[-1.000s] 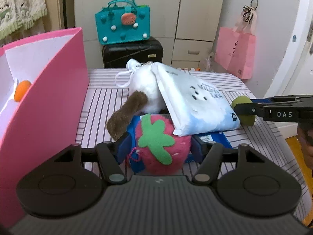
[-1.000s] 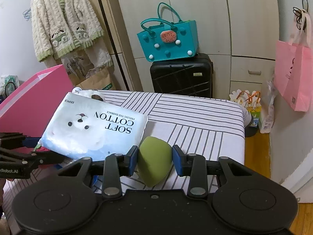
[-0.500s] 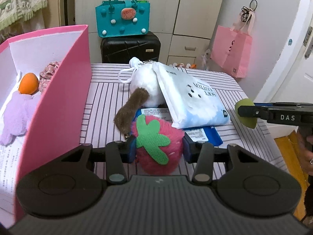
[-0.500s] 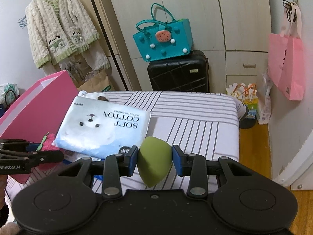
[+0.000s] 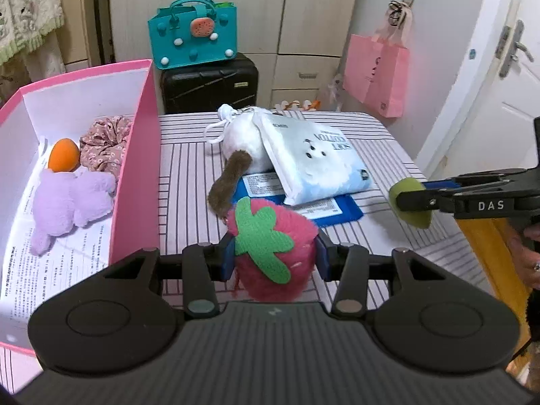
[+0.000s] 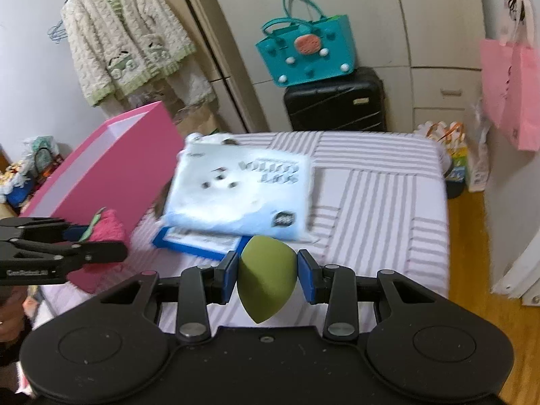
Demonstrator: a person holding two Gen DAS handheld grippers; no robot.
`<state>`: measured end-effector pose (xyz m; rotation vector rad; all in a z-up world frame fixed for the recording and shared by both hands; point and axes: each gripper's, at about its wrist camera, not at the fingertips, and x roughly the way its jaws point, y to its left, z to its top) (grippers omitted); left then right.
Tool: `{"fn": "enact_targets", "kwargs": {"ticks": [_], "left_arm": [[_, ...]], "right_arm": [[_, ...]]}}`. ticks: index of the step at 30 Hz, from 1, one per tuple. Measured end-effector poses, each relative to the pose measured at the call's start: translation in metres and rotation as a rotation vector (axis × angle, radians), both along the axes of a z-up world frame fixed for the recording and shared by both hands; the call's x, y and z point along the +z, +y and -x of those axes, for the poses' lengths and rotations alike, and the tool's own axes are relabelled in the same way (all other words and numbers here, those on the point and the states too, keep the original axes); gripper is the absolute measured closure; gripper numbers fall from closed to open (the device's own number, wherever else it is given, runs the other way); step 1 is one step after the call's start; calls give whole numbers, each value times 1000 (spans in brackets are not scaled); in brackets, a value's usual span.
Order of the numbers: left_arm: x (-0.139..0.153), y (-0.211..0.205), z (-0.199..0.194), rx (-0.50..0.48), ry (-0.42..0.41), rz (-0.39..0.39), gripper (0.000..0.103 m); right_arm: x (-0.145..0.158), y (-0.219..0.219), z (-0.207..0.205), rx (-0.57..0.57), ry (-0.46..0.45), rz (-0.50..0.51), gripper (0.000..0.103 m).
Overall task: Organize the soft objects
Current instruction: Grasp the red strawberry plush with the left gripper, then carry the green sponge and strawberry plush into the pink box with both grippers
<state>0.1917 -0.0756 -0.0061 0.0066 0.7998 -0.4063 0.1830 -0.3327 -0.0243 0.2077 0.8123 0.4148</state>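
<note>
My left gripper [image 5: 274, 259] is shut on a pink plush strawberry [image 5: 273, 253] with a green leaf, held above the striped table [image 5: 189, 182] beside the pink box [image 5: 135, 168]. My right gripper [image 6: 268, 276] is shut on a green makeup sponge [image 6: 266, 280], held above the table's front right; it also shows in the left wrist view [image 5: 410, 202]. The box holds a purple plush [image 5: 67, 202], an orange sponge [image 5: 64, 153] and a floral scrunchie [image 5: 104, 145]. A white plush pouch [image 5: 239, 141] with a brown tail, a soft cotton pack [image 5: 314, 162] and a blue packet [image 5: 324, 207] lie on the table.
A teal bag [image 5: 194, 38] sits on a black suitcase [image 5: 209, 84] behind the table. A pink paper bag [image 5: 376, 74] hangs at the right by a door. A knitted cardigan [image 6: 125, 50] hangs at the left. The pink box wall [image 6: 111, 172] stands along the table's left side.
Both grippers have risen and pulled back from the table with their objects. The left gripper now looks over the box wall, so the box's inside shows.
</note>
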Motion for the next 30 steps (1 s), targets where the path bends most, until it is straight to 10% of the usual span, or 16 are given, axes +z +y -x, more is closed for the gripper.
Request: {"fn": "enact_targets", "kwargs": {"ticks": [30], "left_arm": [[99, 114, 57, -110, -76, 83, 59]], "right_arm": [[89, 120, 45, 261, -53, 12, 60]]}}
